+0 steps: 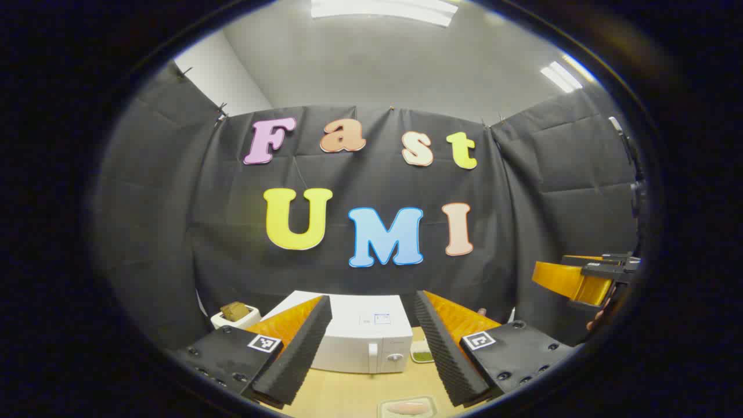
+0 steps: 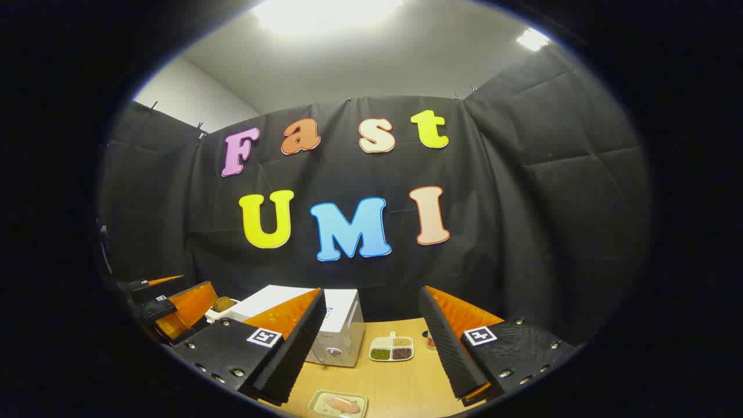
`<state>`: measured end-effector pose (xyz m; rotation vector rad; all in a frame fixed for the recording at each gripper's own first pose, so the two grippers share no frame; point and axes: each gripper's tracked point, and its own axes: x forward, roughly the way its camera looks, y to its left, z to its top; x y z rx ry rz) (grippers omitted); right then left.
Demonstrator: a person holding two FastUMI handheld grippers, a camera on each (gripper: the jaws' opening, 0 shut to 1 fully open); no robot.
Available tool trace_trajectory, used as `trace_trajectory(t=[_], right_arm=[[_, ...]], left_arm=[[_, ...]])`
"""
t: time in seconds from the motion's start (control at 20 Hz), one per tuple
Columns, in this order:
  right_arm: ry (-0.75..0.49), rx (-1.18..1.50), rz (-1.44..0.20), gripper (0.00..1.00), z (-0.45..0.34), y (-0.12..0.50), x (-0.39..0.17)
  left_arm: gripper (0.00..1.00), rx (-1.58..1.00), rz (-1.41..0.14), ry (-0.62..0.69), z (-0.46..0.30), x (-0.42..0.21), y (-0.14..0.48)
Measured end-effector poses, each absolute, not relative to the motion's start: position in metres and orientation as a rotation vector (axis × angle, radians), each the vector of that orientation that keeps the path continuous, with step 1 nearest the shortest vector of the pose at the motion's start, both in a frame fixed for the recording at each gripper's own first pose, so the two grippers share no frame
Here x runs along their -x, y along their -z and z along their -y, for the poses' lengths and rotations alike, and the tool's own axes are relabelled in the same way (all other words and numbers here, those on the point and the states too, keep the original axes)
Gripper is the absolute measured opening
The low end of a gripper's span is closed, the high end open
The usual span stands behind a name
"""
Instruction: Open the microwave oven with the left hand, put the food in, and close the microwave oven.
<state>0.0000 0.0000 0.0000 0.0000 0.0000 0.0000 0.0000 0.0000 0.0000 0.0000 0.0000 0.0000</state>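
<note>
Both jaws stand apart and empty, so the left gripper (image 1: 371,354) may miss the shut microwave (image 1: 363,342) at twelve o'clock, its handle (image 1: 373,354) looking slim.

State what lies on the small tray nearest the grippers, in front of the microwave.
On the tray lies a pale pinkish piece of food, lengthwise. What kind of food cannot be told, and the tray's floor beneath it is covered.
</note>
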Motion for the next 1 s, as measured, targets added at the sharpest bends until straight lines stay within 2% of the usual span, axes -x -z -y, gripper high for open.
trace_trajectory(t=[0.65,1.0], right_arm=[[-0.026,0.005,-0.019,0.98,-0.006,0.006,-0.005],[-0.004,0.032,0.012,0.98,-0.004,0.004,0.007]], left_arm=[[0.98,-0.019,0.011,-0.018,-0.007,0.002,0.002],[0.97,-0.012,0.014,0.026,0.003,0.006,0.019]])
